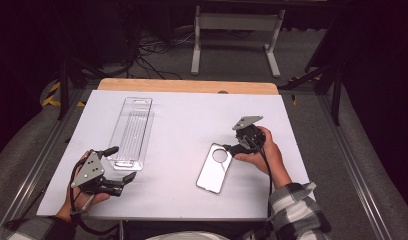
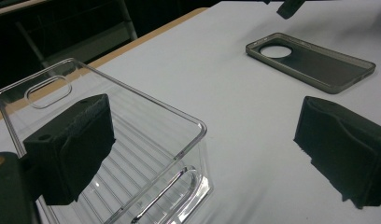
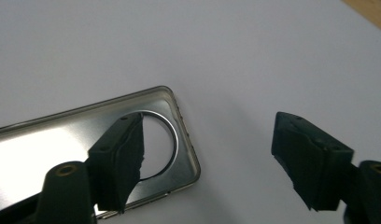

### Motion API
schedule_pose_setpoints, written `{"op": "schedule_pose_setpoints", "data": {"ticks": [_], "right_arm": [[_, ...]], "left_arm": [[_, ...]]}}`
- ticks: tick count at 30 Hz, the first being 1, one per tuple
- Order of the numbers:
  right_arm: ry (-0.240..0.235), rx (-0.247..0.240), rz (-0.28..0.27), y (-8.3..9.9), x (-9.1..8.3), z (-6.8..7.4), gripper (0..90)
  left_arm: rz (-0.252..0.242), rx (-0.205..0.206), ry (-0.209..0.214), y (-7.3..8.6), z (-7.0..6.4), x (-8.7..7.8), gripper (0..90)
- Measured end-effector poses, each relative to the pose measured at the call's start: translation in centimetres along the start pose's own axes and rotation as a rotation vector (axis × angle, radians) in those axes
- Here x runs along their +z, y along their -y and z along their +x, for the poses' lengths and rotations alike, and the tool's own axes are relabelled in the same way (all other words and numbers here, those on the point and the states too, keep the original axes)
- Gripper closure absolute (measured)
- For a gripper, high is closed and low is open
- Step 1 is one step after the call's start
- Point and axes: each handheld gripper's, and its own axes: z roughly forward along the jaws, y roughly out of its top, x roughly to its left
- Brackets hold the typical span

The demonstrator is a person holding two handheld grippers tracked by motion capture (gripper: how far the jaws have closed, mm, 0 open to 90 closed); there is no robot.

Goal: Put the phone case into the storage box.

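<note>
One phone case (image 1: 214, 168) lies flat on the white table (image 1: 182, 115), ungripped — the right gripper (image 3: 205, 163) straddles its camera-hole end, jaws spread. The left gripper (image 2: 198, 154), also spread, straddles the clear tray (image 1: 132, 130) corner. Nothing lifted yet — grasp and transfer remain.

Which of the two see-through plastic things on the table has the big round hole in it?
The phone case, lying flat beside the right gripper. Its round camera cutout sits at the end nearest that gripper. The long clear tray by the left gripper has only a slot-shaped handle opening.
</note>
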Motion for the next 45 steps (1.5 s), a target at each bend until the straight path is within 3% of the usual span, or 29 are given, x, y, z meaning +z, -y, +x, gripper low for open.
{"op": "schedule_pose_setpoints", "data": {"ticks": [1,2,4,10,13,19,28,32,37,40,45], "right_arm": [[0.008,0.005,0.042,-0.1,0.5,-0.2,29.9],[-0.017,0.002,0.055,-0.1,0.8,-0.4,34.7],[-0.027,-0.002,0.070,-0.1,1.0,-0.5,36.1],[-0.054,0.006,0.201,0.1,2.3,-0.8,49.2],[-0.057,0.015,0.228,0.2,2.6,-0.9,56.5],[-0.087,0.028,0.243,0.4,3.2,-1.0,61.6],[-0.166,0.067,0.263,0.3,3.6,-1.6,80.6],[-0.157,0.058,0.292,0.0,3.7,-1.6,82.7],[-0.090,0.012,0.333,-0.7,3.8,-0.7,86.4],[-0.061,-0.031,0.334,-0.7,3.8,-0.3,87.5],[-0.063,-0.048,0.306,-0.4,3.6,-0.3,87.9]], "left_arm": [[0.004,0.003,0.001,0.0,0.0,0.0,5.1],[0.002,0.003,0.002,0.0,0.0,0.0,5.1],[0.006,0.005,0.004,0.0,0.0,0.0,5.1],[0.012,0.002,0.008,0.0,-0.1,0.2,5.3],[0.014,0.004,0.005,0.0,-0.1,0.2,5.3],[0.016,0.000,0.010,0.0,-0.1,0.2,5.3],[0.031,-0.003,0.019,0.1,0.0,0.4,5.4],[0.035,-0.002,0.021,0.1,-0.1,0.5,5.4],[0.039,0.001,0.023,0.1,-0.1,0.6,5.4],[0.042,-0.005,0.028,0.1,-0.1,0.5,5.4],[0.044,-0.003,0.032,0.1,-0.1,0.5,5.6]]}}
